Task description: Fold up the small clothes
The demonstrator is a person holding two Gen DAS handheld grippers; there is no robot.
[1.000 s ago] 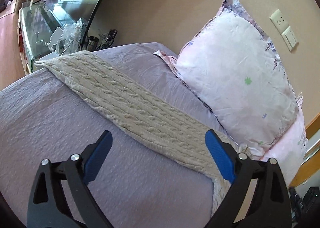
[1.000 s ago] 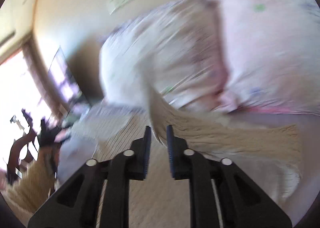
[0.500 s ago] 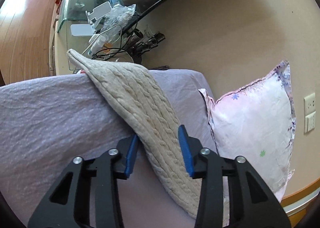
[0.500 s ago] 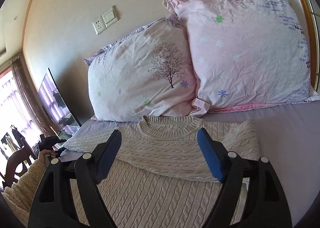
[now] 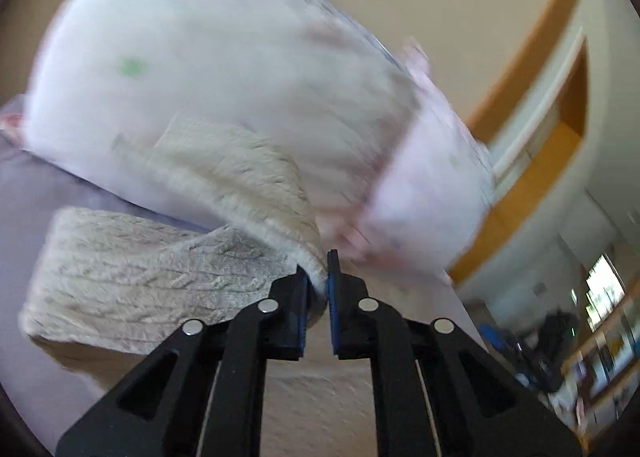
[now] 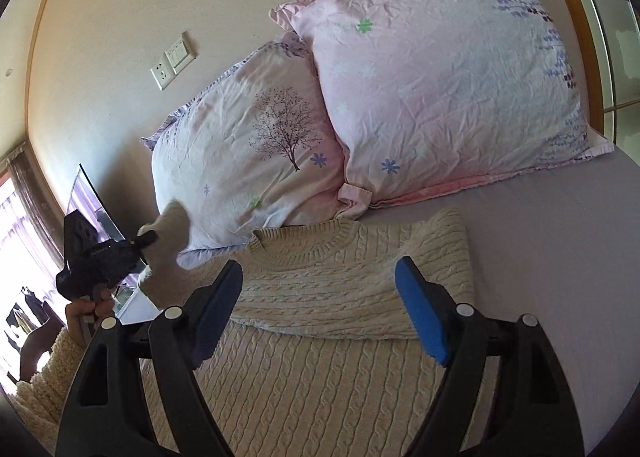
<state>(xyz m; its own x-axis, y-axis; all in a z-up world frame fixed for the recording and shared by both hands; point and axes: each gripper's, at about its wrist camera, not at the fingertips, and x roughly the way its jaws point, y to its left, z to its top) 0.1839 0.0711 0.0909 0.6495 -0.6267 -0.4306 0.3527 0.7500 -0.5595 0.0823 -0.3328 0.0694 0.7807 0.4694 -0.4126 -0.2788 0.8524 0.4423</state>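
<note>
We hold the L gripper clamped on a sleeve of the cream cable-knit sweater — sleeve lifted off the bed, in front of the pillows; that view is motion-blurred. R gripper hovers over the sweater w/ jaws wide apart — nothing between them. Sweater body lies flat on the lilac bedsheet, neckline toward the pillows, other sleeve folded across the chest.

Home bedroom (pillows, bed, wall socket).

Beige wall with sockets; two pillows; perhaps shelving, blurred.
</note>
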